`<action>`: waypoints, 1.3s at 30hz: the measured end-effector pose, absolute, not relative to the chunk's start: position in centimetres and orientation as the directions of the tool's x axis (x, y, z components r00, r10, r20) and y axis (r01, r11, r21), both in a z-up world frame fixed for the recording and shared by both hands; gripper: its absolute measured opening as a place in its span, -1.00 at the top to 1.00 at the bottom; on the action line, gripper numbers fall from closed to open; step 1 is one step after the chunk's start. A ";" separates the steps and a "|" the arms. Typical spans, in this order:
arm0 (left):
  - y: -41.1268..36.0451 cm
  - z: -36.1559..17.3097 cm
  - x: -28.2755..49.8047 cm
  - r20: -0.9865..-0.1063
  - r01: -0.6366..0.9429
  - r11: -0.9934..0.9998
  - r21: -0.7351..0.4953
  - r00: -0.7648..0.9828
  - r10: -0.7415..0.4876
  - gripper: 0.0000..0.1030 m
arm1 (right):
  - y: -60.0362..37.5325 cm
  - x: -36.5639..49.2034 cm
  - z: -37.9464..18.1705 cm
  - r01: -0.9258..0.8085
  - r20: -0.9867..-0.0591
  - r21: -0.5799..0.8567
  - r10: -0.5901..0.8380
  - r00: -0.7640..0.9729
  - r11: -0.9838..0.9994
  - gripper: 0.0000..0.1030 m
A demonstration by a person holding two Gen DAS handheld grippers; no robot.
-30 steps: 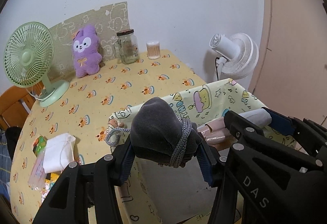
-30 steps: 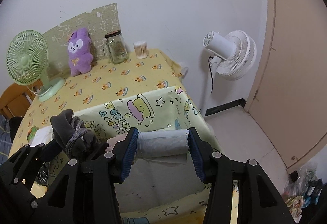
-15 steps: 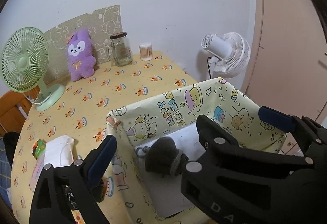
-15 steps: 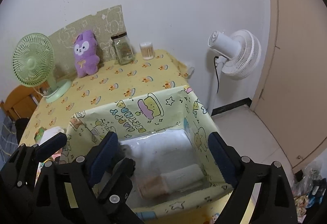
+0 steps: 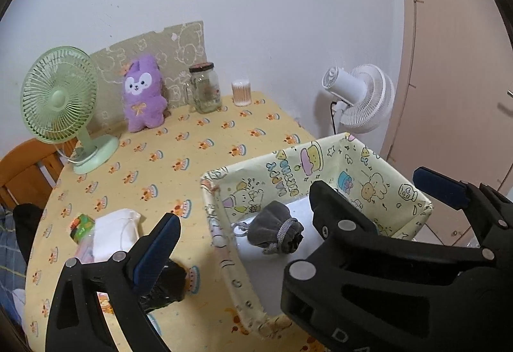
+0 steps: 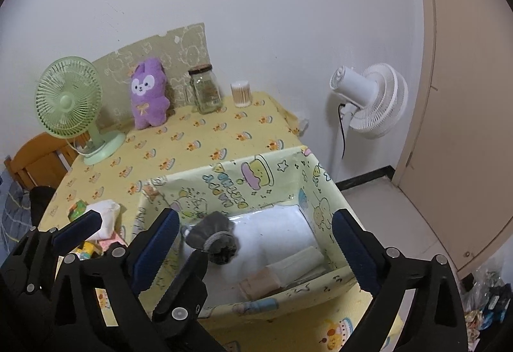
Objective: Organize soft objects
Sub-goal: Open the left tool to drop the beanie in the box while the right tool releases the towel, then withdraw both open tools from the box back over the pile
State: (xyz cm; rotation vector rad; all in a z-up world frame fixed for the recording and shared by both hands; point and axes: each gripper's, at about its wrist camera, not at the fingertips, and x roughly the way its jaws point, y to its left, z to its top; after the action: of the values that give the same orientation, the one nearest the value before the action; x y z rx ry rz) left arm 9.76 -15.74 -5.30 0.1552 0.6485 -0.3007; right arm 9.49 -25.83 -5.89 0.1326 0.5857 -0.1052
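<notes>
Two wrist-cam views over a yellow cake-print table [image 5: 198, 140]. A soft-sided storage box [image 5: 323, 159] w/ pastel cartoon print sat at the table's near right edge, open at top. Inside it, on the white floor, a grey drawstring pouch [image 5: 275, 228] lay on its side toward the left wall, cord wrapped round its neck. In the right view, a rolled beige-and-white cloth [image 6: 288, 268] lay along the box's near wall, apart from the pouch.

Left gripper [image 6: 128, 238] hovered over the box's left wall, jaws wide apart, nothing between them; its blue pads [image 5: 158, 247] showed bare. Right gripper [image 6: 256, 243] hung over the box's near side, jaws also spread wide & empty.

On the table left of the box: a white folded cloth [image 5: 115, 231] beside a small green packet [image 5: 81, 223]. At the back by the wall: a green desk fan [image 5: 61, 98], a purple plush bunny [image 5: 142, 95], a glass jar [image 5: 205, 92] & a tub of cotton swabs [image 5: 242, 92]. A white standing fan [image 6: 372, 100] stood on the floor past the table's right edge, near a beige door [image 6: 468, 95].
</notes>
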 end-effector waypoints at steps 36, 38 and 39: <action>-6.5 -0.2 4.0 -0.479 0.203 0.979 0.033 0.862 -0.162 -0.94 | -16.5 4.1 -0.3 0.014 -0.429 0.059 0.013 0.903 0.998 -0.97; -5.9 -0.3 3.7 -0.479 0.193 0.981 0.030 0.864 -0.156 -0.94 | -15.9 4.0 -0.3 0.005 -0.429 0.055 0.020 0.903 0.998 -0.97; -5.5 -0.3 3.7 -0.479 0.188 0.982 0.027 0.864 -0.153 -0.93 | -15.6 3.9 -0.3 0.000 -0.430 0.053 0.023 0.903 0.999 -0.97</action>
State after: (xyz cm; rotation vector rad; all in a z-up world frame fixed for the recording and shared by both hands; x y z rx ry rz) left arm 3.65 -5.51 -0.28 0.0739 0.4958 -0.1788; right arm 3.94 -15.61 -0.31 0.0524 0.4445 0.0117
